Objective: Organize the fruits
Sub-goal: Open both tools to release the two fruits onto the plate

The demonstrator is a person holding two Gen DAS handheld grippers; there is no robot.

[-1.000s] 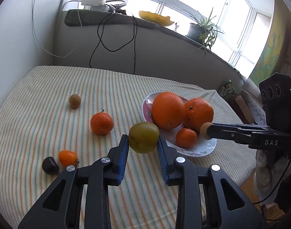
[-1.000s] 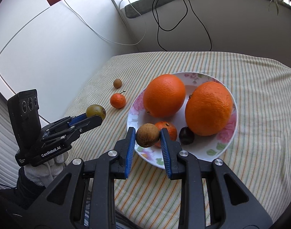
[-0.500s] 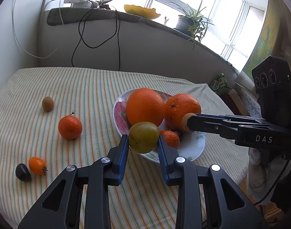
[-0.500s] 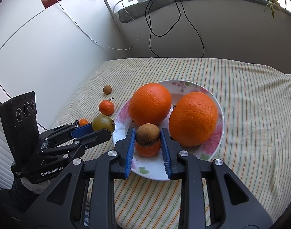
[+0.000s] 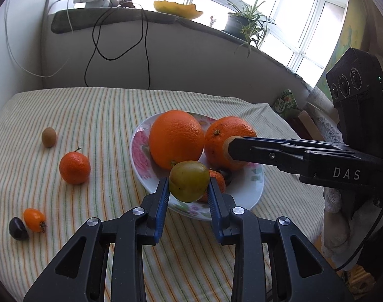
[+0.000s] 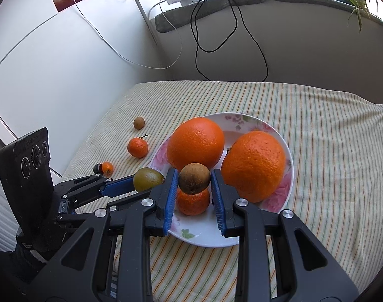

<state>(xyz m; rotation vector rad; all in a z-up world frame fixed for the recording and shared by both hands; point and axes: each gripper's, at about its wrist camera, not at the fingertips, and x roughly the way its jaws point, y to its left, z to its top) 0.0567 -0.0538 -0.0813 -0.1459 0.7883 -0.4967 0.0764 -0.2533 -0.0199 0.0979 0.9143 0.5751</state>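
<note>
The left gripper [image 5: 188, 191] pinches a green fruit [image 5: 189, 181], its jaws just opening slightly; the right gripper [image 6: 194, 188] pinches a brown fruit [image 6: 194, 178]. Both are above the flowered plate [image 6: 206, 236] on the striped tablecloth [image 6: 329, 151], under a sunny windowsill [image 5: 116, 19].

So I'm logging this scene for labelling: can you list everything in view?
plate: 1, white floral, on striped cloth
large oranges: 2, orange, on plate
small mandarin: 1, orange, on plate
mandarin: 1, orange, on cloth left of plate
brown fruit: 1, on cloth, far left
small orange fruit: 1, beside dark fruit
tablecloth: 1, striped
potted plant: 1, green, windowsill
left gripper: shut on green fruit
right gripper: shut on brown round fruit
</note>
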